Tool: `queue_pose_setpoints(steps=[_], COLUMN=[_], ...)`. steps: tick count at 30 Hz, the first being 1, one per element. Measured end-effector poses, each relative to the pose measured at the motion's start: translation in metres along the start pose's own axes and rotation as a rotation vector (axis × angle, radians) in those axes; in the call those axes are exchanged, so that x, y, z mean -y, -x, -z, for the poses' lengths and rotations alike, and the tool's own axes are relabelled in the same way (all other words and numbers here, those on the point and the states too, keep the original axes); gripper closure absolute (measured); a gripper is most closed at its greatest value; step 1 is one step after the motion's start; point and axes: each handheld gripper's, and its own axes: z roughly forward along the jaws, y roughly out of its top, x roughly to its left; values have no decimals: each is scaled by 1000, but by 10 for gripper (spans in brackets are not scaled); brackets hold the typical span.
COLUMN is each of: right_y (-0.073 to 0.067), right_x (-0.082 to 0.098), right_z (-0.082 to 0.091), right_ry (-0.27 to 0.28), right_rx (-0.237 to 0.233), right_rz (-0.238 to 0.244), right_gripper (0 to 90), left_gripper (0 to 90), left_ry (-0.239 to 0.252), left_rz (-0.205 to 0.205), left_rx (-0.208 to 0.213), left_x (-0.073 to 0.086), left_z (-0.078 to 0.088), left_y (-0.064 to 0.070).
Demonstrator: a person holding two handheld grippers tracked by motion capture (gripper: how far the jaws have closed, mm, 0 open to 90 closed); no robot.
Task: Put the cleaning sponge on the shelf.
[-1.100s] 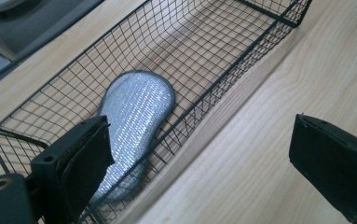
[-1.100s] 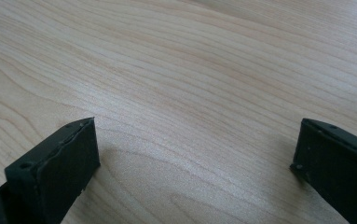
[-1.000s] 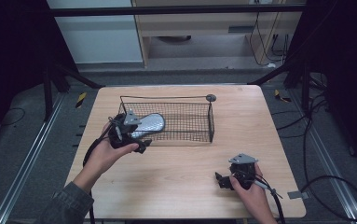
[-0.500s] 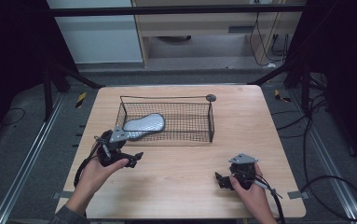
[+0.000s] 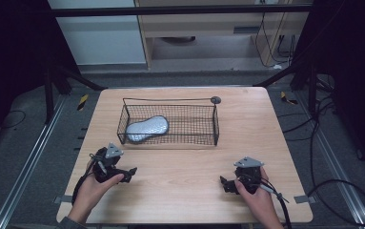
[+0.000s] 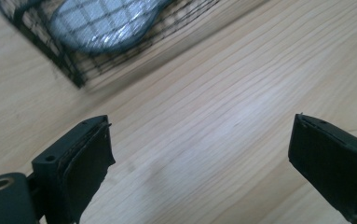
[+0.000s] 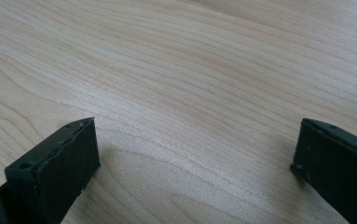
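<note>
One wooden counter (image 5: 180,191) carries a black wire basket (image 5: 168,121) at its far middle, and the grey shoe insole (image 5: 147,129) lies inside at the basket's left end, apparently delivered. Left gripper (image 5: 123,174) and right gripper (image 5: 225,183) rest near, jaws spread, empty.

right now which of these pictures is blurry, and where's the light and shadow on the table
Left gripper view: the wire basket and grey insole at the top are smeared by blur, while the left claw is sharper. Right gripper view: crisp wood grain, with soft shadows beside the right claw. High view: the table is evenly lit and its surroundings are dark.
</note>
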Motion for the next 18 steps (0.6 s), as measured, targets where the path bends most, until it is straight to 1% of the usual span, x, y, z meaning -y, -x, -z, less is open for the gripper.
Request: queue_pose_setpoints(steps=[3,7,10,14,17,18], right_y=[0,0,0,0,0,0], right_x=[0,0,0,0,0,0], right_z=[0,0,0,0,0,0], right_ry=[0,0,0,0,0,0], right_rx=[0,0,0,0,0,0], right_rz=[0,0,0,0,0,0], right_gripper=[4,4,4,4,4,4], left_gripper=[56,54,52,48,48,46], left_ry=[-14,-26,-20,-18,-24,-23], left_rz=[39,64,84,112,136,135], left_rx=[-10,-27,-44,-42,-26,-24], left_x=[8,17,21,25,27,28], left_z=[-7,-14,-18,-25,-32,-33], left_y=[-10,-19,-25,-31,-34,-35])
